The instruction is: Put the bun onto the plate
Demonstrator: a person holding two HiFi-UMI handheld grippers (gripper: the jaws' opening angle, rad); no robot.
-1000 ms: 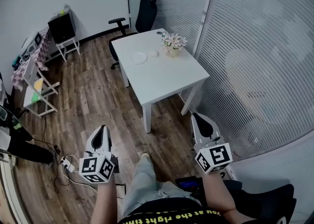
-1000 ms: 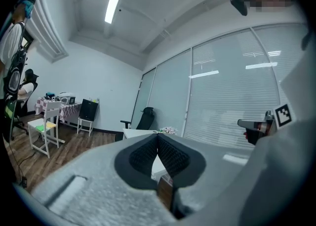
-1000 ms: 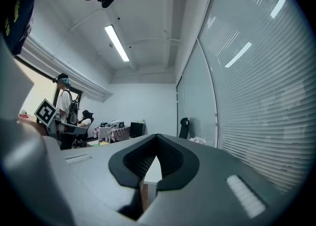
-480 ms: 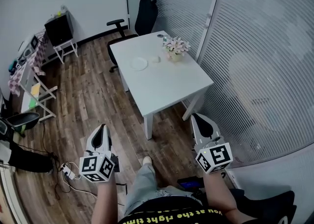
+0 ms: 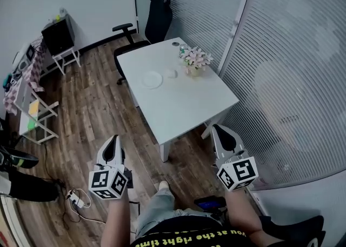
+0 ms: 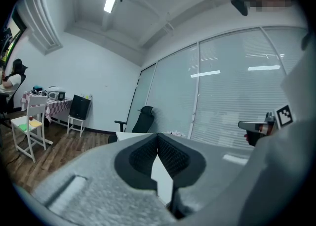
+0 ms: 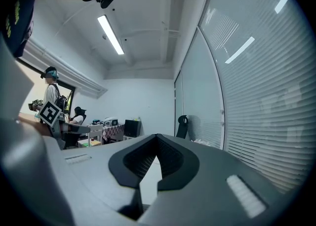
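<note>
Bun (image 5: 172, 73): on tabletop (image 5: 178, 105) toward far edge, just beside plate (image 5: 152, 79), btwn it and flower pot (image 5: 195, 61); not on plate. Plate bare. Left gripper (image 5: 112, 142), right gripper (image 5: 221, 130): jaws together, nothing held, both short of tabletop's near corner. Assessment: task not begun; approach, pick and place all outstanding.

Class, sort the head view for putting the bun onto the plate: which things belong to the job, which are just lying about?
Job: small pale round bun; round white plate; white table; left gripper and right gripper, both shut, empty.
Lying about: pot of pale pink flowers; black office chair; black box on white stand.
</note>
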